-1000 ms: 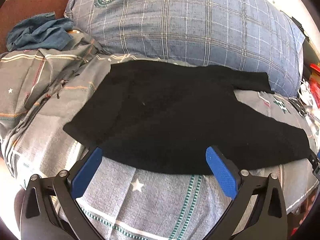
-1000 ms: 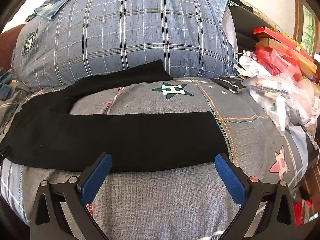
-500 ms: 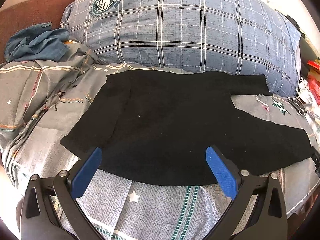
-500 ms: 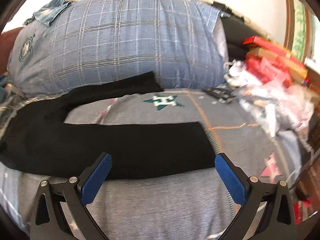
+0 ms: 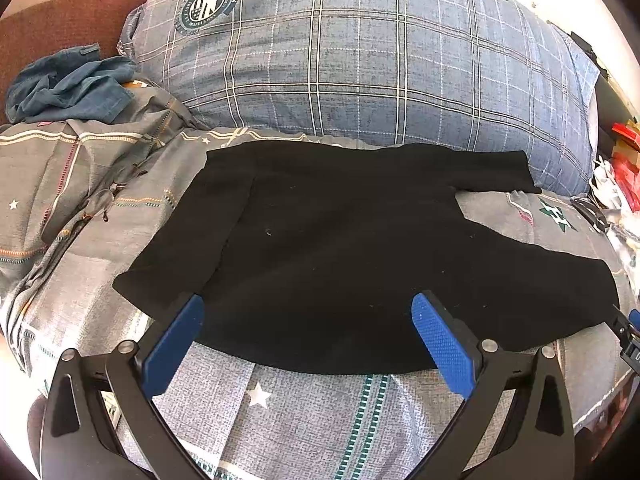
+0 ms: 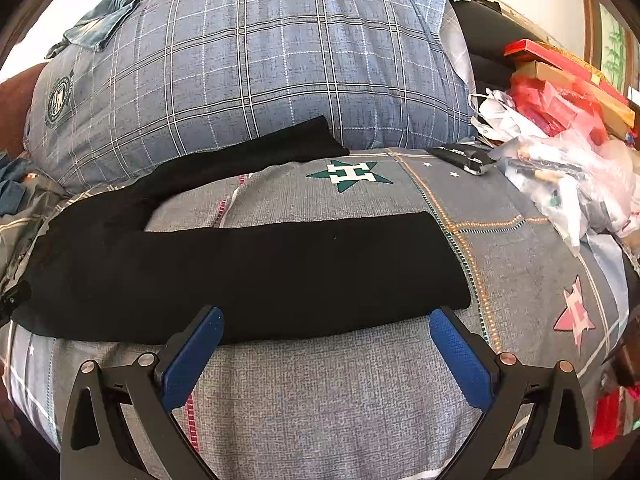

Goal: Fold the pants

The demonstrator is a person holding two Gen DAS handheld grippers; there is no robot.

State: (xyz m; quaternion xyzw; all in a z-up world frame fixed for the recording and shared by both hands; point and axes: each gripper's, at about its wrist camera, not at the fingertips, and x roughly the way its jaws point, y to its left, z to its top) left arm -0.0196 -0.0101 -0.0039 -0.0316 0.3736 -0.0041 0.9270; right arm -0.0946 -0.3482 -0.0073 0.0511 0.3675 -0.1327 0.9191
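Black pants [image 5: 340, 248] lie spread flat on a grey patterned bedspread [image 5: 304, 412], waist at the left, two legs splayed to the right. In the right wrist view the near leg [image 6: 260, 276] runs across the frame and the far leg [image 6: 256, 152] angles up onto the plaid pillow. My left gripper [image 5: 306, 316] is open, its blue pads over the near edge of the seat area with nothing between them. My right gripper [image 6: 326, 330] is open too, hovering at the near edge of the near leg close to its cuff.
A large blue plaid pillow [image 5: 360, 64] rises behind the pants. Crumpled blue denim [image 5: 68, 88] lies at the far left. Red boxes and plastic bags [image 6: 560, 120] pile up at the right, with a dark flat object [image 6: 464, 158] near them. The bed edge falls away at the front.
Both grippers have drawn back and lifted slightly, so the pants sit lower in both views. The pants have not moved. Both grippers stay open.
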